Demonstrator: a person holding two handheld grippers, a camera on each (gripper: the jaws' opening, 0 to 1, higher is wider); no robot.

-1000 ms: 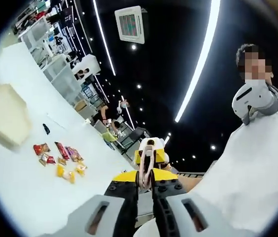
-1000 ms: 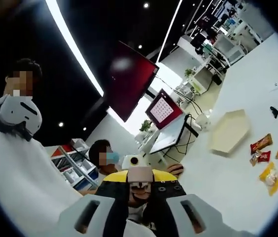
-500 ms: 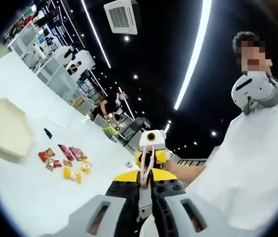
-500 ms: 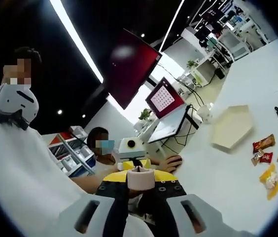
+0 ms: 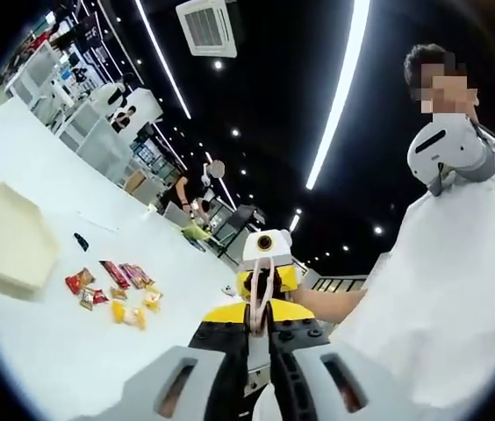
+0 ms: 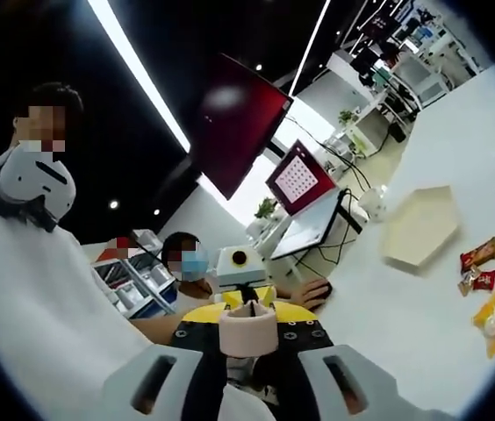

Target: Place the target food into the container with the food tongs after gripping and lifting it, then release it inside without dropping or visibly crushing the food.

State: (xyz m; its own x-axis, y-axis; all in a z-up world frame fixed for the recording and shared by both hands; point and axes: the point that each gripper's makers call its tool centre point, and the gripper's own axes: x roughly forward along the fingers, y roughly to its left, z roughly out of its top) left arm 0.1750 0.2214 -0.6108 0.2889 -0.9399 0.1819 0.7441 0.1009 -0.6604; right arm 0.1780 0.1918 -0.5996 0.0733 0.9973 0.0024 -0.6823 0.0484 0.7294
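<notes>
Lower center of both views, each gripper (image 5: pixel 261 329) (image 6: pixel 247 338) clamps the food tongs (image 5: pixel 260 294) for carrying toward wrapped snacks (image 5: pixel 111 289).

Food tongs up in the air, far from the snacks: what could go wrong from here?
1. The food tongs sit between the left gripper's close-set jaws; a slip could drop them.
2. The snack packets lie bunched on the table, so the tongs may catch two or crush one.
3. The container lies apart from them; a loose hold may drop food on the way.
</notes>
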